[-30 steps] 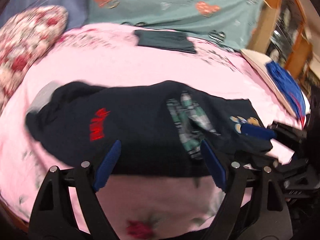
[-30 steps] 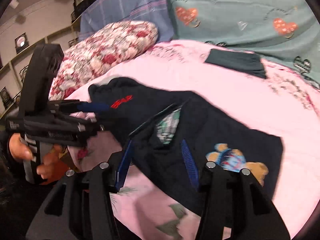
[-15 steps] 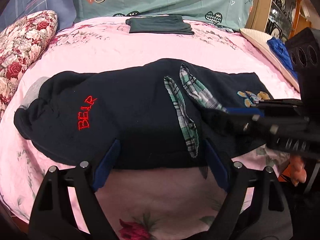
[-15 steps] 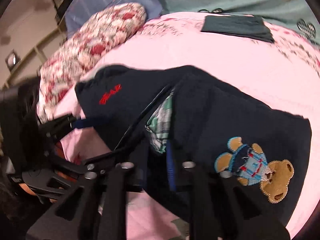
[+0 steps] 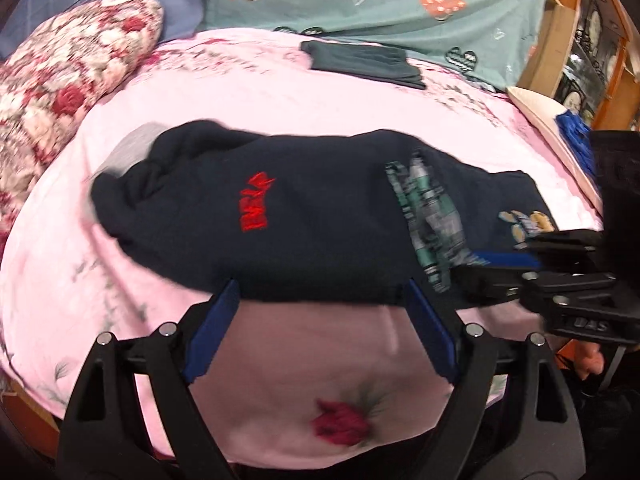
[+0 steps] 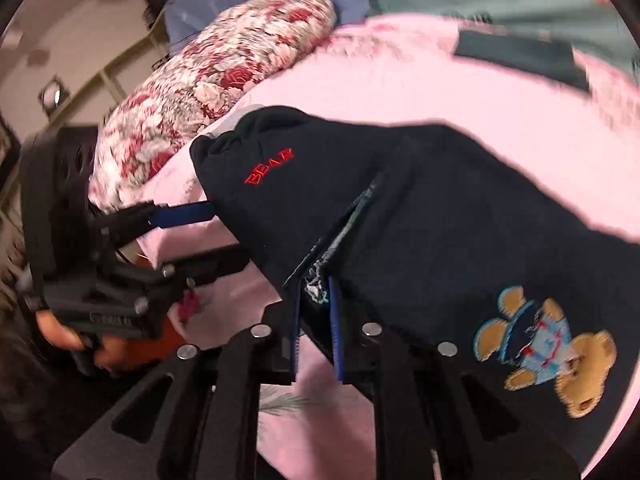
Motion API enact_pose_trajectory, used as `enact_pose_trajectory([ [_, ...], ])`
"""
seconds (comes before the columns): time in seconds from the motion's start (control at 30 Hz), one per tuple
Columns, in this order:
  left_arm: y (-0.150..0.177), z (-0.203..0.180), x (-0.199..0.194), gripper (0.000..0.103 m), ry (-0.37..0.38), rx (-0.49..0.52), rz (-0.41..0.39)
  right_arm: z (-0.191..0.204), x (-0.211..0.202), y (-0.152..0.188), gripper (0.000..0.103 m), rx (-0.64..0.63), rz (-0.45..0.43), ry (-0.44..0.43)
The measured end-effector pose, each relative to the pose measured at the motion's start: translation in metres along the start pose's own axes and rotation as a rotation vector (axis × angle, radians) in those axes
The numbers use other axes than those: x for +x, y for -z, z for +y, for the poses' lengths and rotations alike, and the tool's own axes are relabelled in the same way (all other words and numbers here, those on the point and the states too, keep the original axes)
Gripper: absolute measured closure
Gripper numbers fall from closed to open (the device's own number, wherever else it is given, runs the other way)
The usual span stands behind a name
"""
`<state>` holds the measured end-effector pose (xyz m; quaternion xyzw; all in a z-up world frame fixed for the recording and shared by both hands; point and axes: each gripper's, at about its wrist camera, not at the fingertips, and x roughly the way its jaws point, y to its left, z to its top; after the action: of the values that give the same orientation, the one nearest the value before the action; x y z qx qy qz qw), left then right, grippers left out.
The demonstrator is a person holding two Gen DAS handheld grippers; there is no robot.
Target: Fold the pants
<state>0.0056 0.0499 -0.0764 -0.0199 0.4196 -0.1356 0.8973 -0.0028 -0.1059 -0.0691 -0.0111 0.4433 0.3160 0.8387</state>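
Observation:
Dark navy pants (image 5: 320,232) with red "BEAR" lettering, a bear patch (image 6: 544,356) and a plaid waist lining (image 5: 432,220) lie across the pink bedsheet (image 5: 280,92). My left gripper (image 5: 320,286) is open, its blue pads straddling the near hem without touching it; in the right wrist view the left gripper (image 6: 224,236) sits at the leg's side. My right gripper (image 6: 316,308) holds the plaid-lined waist edge between its narrow pads, and its jaws are opening slightly. In the left wrist view the right gripper (image 5: 500,264) reaches in from the right at the waist.
A floral pillow (image 5: 60,80) lies at the left. At the back of the bed sit a folded dark green garment (image 5: 360,64) and a teal heart-print cover (image 5: 380,4). A white pillow with blue cloth (image 5: 572,132) and wooden shelving (image 5: 560,32) are at the right.
My right gripper went from half open above the pants to narrow jaws on the waist edge, moving in lower. My left gripper stayed open and shifted a little along the near hem.

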Motion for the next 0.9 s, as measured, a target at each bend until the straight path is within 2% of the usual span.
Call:
enact_pose_trajectory([
  [0.1,0.001,0.012,-0.001,0.017,-0.009,-0.033,0.005,0.02,-0.011,-0.002,0.052,-0.104,-0.046,0.091],
  [0.13,0.001,0.014,-0.001,0.017,-0.008,-0.042,0.004,0.023,-0.011,-0.001,0.05,-0.122,-0.054,0.12],
  [0.3,0.003,0.015,-0.002,0.017,0.004,-0.046,0.003,0.022,0.015,-0.005,0.051,-0.135,0.028,0.183],
  [0.4,0.005,0.015,-0.003,0.017,0.012,-0.047,0.0,0.019,0.022,-0.006,0.073,-0.112,0.026,0.212],
  [0.43,0.005,0.016,-0.003,0.017,0.014,-0.051,-0.002,0.013,0.019,-0.008,0.083,-0.07,0.018,0.18],
  [0.5,0.005,0.02,-0.004,0.017,0.021,-0.067,-0.007,0.0,0.012,-0.012,0.088,0.004,-0.003,0.132],
  [0.57,0.005,0.024,-0.005,0.017,0.029,-0.077,-0.012,-0.015,0.001,-0.015,0.089,0.092,-0.041,0.071],
  [0.73,0.007,0.027,-0.007,0.017,0.043,-0.085,-0.018,-0.05,-0.035,-0.02,0.089,0.318,-0.146,-0.168],
  [0.8,0.007,0.029,-0.007,0.017,0.047,-0.092,-0.019,-0.058,-0.038,-0.021,0.089,0.363,-0.146,-0.222],
  [0.83,0.007,0.029,-0.006,0.017,0.049,-0.095,-0.018,-0.058,-0.033,-0.021,0.088,0.36,-0.114,-0.24],
  [0.9,0.008,0.029,-0.004,0.017,0.051,-0.095,-0.015,-0.054,-0.019,-0.019,0.088,0.344,-0.062,-0.177],
])
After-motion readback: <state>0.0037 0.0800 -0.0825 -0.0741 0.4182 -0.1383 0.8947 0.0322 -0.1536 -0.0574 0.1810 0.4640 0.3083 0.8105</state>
